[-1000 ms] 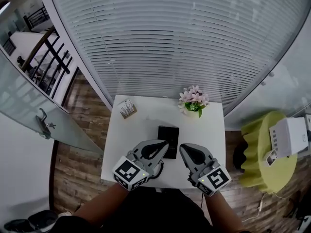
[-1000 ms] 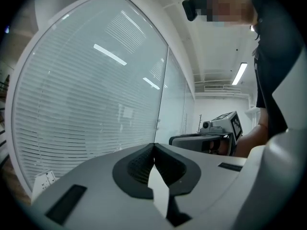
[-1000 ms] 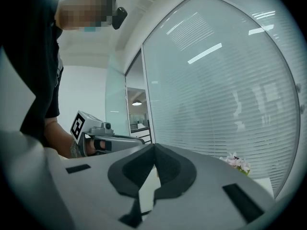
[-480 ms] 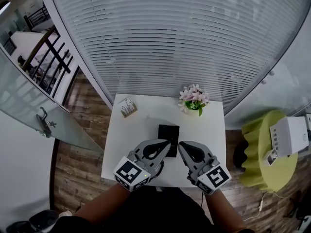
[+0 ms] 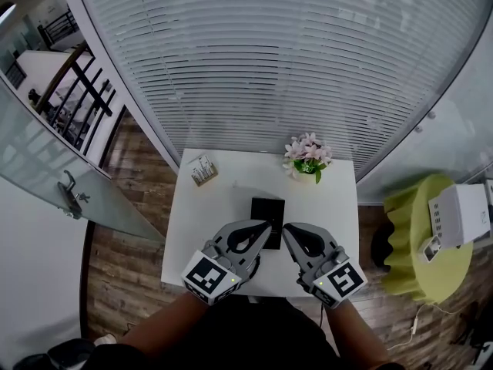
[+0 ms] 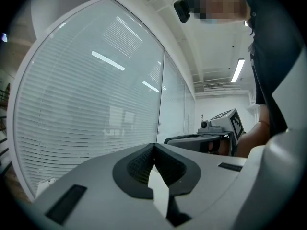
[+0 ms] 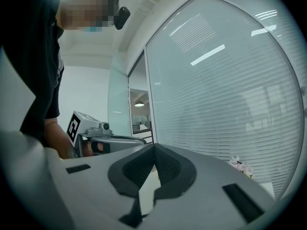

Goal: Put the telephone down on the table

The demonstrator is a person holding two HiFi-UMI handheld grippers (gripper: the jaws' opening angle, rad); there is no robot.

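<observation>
Phone (image 5: 267, 210) flat on table (image 5: 331, 206); both grippers closed, empty.
Left gripper (image 5: 264, 226) overlaps the phone's near end, perhaps touching; right gripper (image 5: 286, 230) sits just beside it.

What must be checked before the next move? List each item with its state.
1. Telephone lies flat on the table: ok.
2. Left tongs shut, nothing between them: ok.
3. Right tongs shut, empty: ok.
4. Left tongs clear of the telephone: cannot tell; their tip overlaps it in the head view.
5. Flower pot and small box stand apart from the telephone: ok.
</observation>
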